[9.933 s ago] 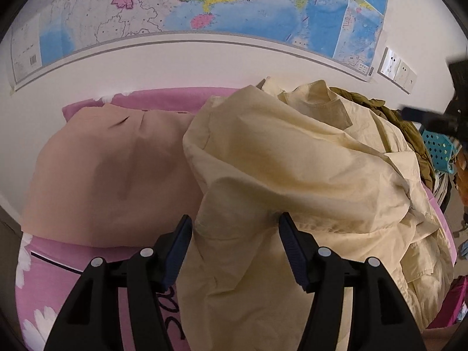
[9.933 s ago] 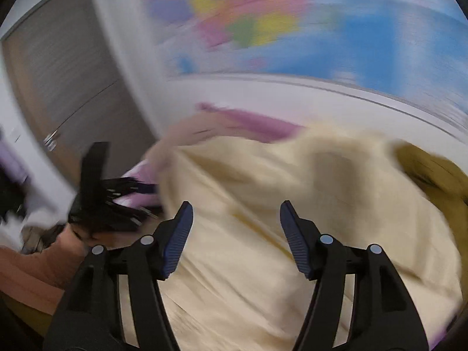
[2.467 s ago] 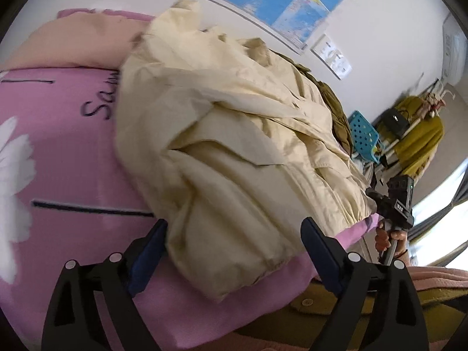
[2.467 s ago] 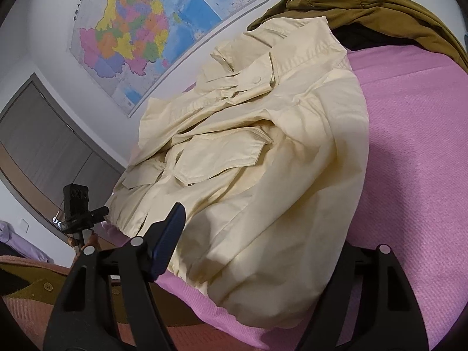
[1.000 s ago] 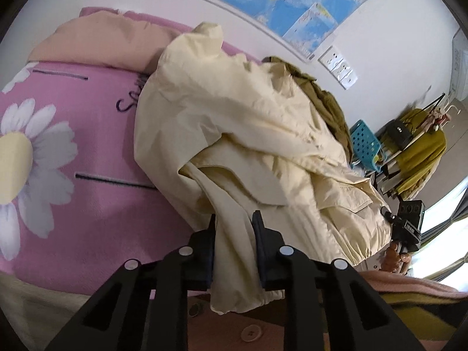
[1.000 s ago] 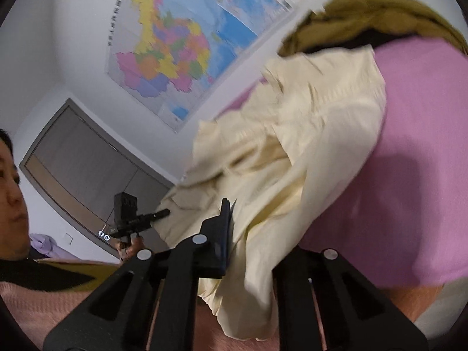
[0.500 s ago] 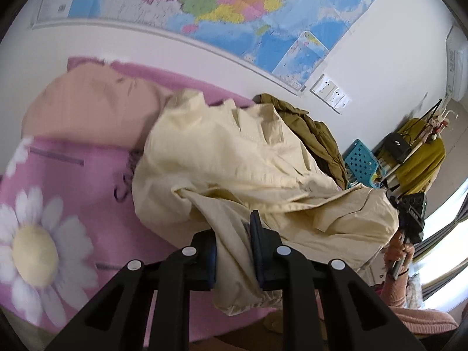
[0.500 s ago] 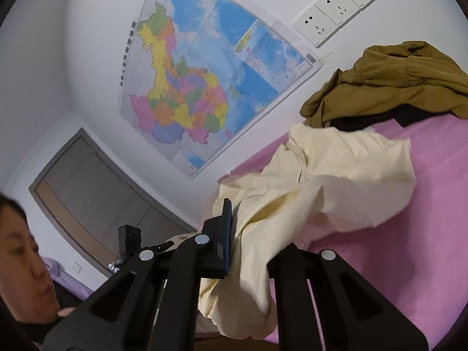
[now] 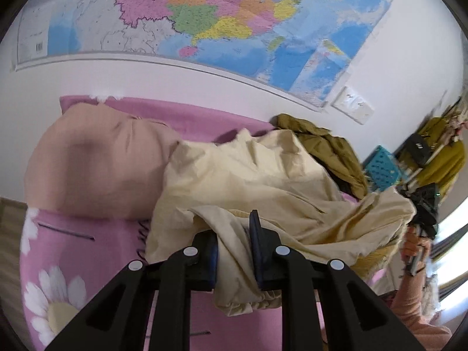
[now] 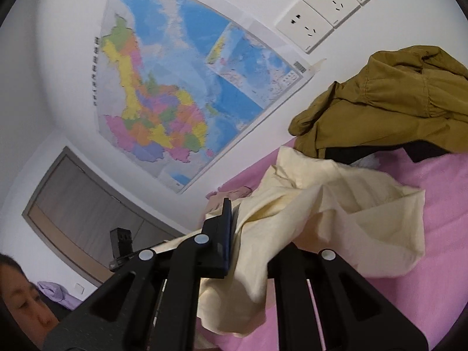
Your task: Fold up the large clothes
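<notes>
A large cream jacket (image 9: 248, 181) lies crumpled on a pink bed (image 9: 82, 251). My left gripper (image 9: 234, 242) is shut on its near hem, which hangs between the jaws. My right gripper (image 10: 248, 234) is shut on another part of the same cream jacket (image 10: 336, 222) and holds it lifted above the pink bed (image 10: 438, 187). The right gripper also shows at the far right of the left wrist view (image 9: 424, 213), held in a hand. The cloth covers the right gripper's right finger.
A beige pillow (image 9: 96, 166) lies at the bed's head. An olive-brown garment (image 9: 327, 149) (image 10: 395, 105) is heaped by the wall under a map (image 9: 204, 20). A blue basket (image 9: 380, 169) and yellow clothes on a rack (image 9: 438, 158) stand beyond the bed.
Both grippers closed on the jacket's near edge and lifted it. Over the last half second they rose further and the views tilted up toward the wall.
</notes>
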The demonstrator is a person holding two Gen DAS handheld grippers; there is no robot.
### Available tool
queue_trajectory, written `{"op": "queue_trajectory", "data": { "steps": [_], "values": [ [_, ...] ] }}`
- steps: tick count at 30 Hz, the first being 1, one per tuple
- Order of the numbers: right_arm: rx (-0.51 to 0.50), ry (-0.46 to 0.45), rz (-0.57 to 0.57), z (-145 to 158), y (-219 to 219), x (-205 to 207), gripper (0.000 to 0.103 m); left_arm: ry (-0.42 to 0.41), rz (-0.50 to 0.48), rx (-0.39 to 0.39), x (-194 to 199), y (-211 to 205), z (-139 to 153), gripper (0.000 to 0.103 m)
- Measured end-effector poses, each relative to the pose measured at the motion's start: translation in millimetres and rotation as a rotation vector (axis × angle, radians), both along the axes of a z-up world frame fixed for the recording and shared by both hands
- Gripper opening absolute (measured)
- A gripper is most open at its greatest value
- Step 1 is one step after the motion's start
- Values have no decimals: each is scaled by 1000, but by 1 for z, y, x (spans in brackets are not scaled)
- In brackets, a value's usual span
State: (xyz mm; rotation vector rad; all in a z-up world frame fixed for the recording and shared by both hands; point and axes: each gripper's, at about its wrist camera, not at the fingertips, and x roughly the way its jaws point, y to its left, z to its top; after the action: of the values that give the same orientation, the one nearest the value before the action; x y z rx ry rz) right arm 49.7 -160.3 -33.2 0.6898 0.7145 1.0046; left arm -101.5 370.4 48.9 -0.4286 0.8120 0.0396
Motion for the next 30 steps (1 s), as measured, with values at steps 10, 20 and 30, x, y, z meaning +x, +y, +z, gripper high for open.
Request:
{"op": "queue_trajectory", "data": {
  "steps": [10,20,30],
  "values": [
    [-36,78,-36,-5,14,54,9,95,36,52,72,24,-7,17],
    [-74,180,-81,-27,26,107,9,216,62,78,138,47,-29,17],
    [-104,257,-133,-50,29,132,31,305,85,102,189,58,-59,19]
  ]
}}
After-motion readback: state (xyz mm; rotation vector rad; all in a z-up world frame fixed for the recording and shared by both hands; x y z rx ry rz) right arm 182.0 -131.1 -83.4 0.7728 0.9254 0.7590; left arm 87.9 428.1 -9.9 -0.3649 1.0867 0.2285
